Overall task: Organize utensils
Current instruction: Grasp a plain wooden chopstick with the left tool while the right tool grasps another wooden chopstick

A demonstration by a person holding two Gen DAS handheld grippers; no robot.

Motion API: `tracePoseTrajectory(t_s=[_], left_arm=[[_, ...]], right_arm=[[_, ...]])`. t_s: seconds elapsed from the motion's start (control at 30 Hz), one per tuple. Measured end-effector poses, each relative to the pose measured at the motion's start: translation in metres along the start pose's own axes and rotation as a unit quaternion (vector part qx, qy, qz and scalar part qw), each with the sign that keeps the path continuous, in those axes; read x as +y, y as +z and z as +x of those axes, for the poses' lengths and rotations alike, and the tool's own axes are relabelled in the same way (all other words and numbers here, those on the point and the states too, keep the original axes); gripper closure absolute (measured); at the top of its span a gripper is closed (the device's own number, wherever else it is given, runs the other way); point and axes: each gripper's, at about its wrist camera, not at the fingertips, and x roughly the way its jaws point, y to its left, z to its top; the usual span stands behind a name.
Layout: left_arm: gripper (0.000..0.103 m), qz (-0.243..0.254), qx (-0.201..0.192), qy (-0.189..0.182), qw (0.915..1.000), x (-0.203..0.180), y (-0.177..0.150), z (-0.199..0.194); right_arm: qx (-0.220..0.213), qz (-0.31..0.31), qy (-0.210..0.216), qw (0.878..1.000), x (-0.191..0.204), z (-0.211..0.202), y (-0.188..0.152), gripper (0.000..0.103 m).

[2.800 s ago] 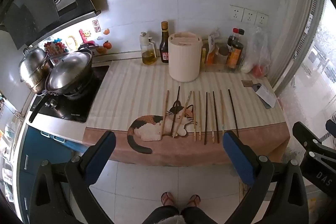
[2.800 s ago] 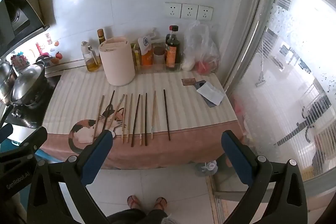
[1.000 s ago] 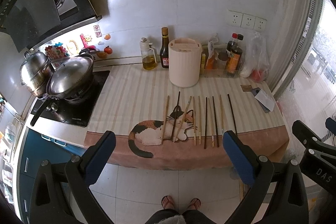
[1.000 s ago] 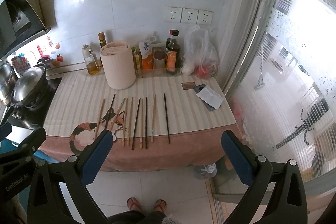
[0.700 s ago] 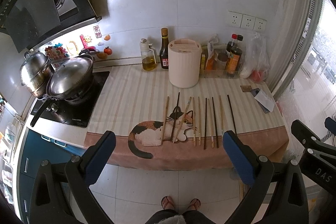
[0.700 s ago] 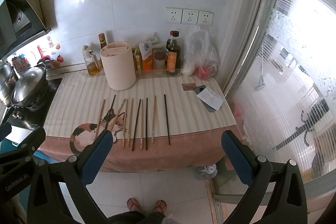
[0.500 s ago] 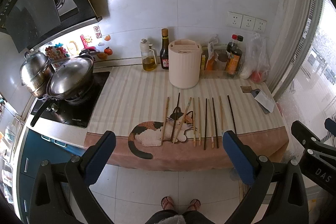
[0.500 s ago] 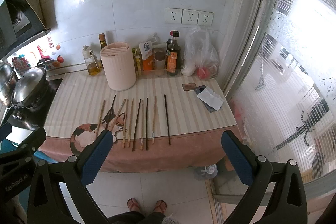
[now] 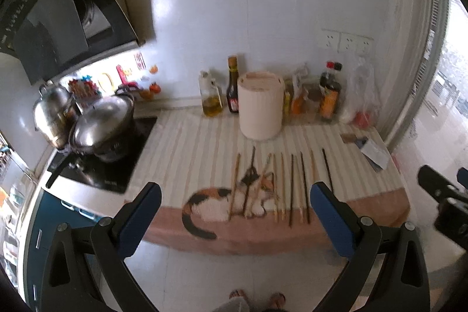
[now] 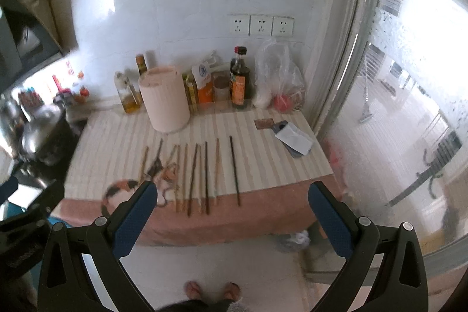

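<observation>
Both tongs being held wide apart, nothing gripped: left tongs [image 9: 235,220], right tongs [image 10: 232,220]. Chopsticks [image 10: 206,174] being left in row on tabletop [image 10: 263,163], pink holder [image 10: 163,103] at 11 o'clock of them.

I see chopsticks [image 9: 280,183] in a row on the counter mat [image 9: 204,148], holder [image 9: 261,108] behind them at 12 o'clock. Bottles [image 9: 232,89] at the holder's 9 and 3. Stove pots [image 9: 99,125] at 9 o'clock, papers [image 9: 371,151] at 3.
</observation>
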Motion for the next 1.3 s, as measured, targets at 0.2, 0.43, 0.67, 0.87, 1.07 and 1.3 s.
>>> tracePoseTrajectory(t_s=[0.2, 0.43, 0.67, 0.87, 1.07, 1.3], left_arm=[[0.0, -0.018, -0.02, 0.044, 0.9987, -0.005, 0.006, 0.044], [0.0, -0.021, 0.037, 0.089, 0.9951, 0.003, -0.001, 0.13], [0.0, -0.008, 0.151, 0.071, 0.9859, 0.018, -0.012, 0.253], [0.029, 0.022, 0.241, 0.033, 0.9697, 0.023, -0.03, 0.35], [0.041, 0.035, 0.29, -0.012, 0.9564, 0.023, -0.044, 0.412], [0.041, 0.049, 0.315, -0.042, 0.9471, 0.016, -0.058, 0.434]], right_arm=[[0.014, 0.046, 0.033, 0.998, -0.024, 0.053, 0.0, 0.0], [0.079, 0.04, 0.079, 0.993, -0.024, 0.145, -0.005, 0.045], [0.147, 0.031, 0.095, 0.984, -0.002, 0.241, -0.014, 0.063], [0.214, 0.058, 0.105, 0.969, 0.026, 0.323, -0.016, 0.063], [0.258, 0.089, 0.119, 0.955, 0.054, 0.386, -0.015, 0.063], [0.292, 0.074, 0.113, 0.947, 0.097, 0.445, -0.013, 0.063]])
